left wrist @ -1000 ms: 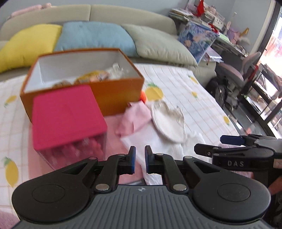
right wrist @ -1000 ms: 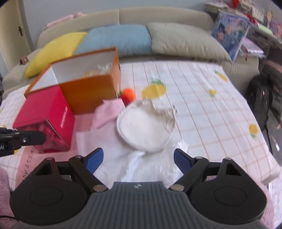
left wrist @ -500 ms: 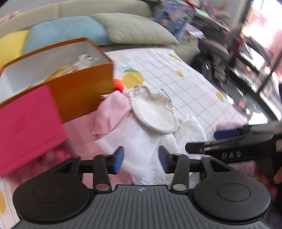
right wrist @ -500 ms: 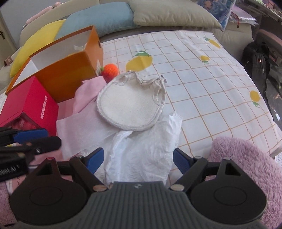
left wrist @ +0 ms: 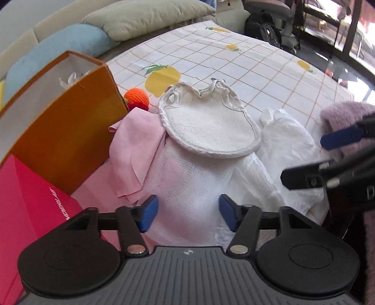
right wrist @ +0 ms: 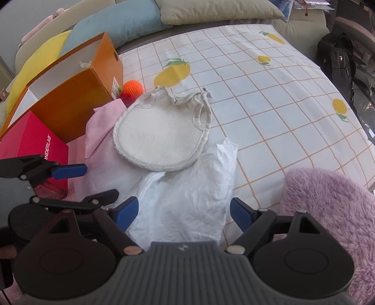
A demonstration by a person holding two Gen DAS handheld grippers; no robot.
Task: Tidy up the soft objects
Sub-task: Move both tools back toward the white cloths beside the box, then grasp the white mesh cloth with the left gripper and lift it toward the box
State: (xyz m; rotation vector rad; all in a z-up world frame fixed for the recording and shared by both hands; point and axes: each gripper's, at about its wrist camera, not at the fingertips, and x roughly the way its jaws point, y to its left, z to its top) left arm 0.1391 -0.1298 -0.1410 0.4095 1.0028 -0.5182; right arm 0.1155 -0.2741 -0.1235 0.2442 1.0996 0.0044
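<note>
A pile of soft things lies on the lemon-print sheet [left wrist: 269, 77]: a cream drawstring pouch [left wrist: 208, 126] on top, a pink cloth [left wrist: 136, 145] at its left, a white mesh cloth [left wrist: 187, 183] under it and a crinkled white cloth [right wrist: 189, 187] at its right. My left gripper [left wrist: 188, 214] hovers over the mesh cloth. Its jaws are closing, and the pads are not pressing on anything. Just above the crinkled white cloth, my right gripper [right wrist: 184, 213] stands wide open and holds nothing.
An open orange box [left wrist: 61, 122] and a red box [left wrist: 28, 206] stand left of the pile, with an orange crocheted ball [left wrist: 137, 98] beside the orange box. A fluffy purple fabric [right wrist: 332, 201] lies at the right. Cushions [right wrist: 121, 21] line the sofa behind.
My left gripper went from shut to open and swung right and down, from the red box to the cloth pile. The right gripper sank closer to the white cloth, still open.
</note>
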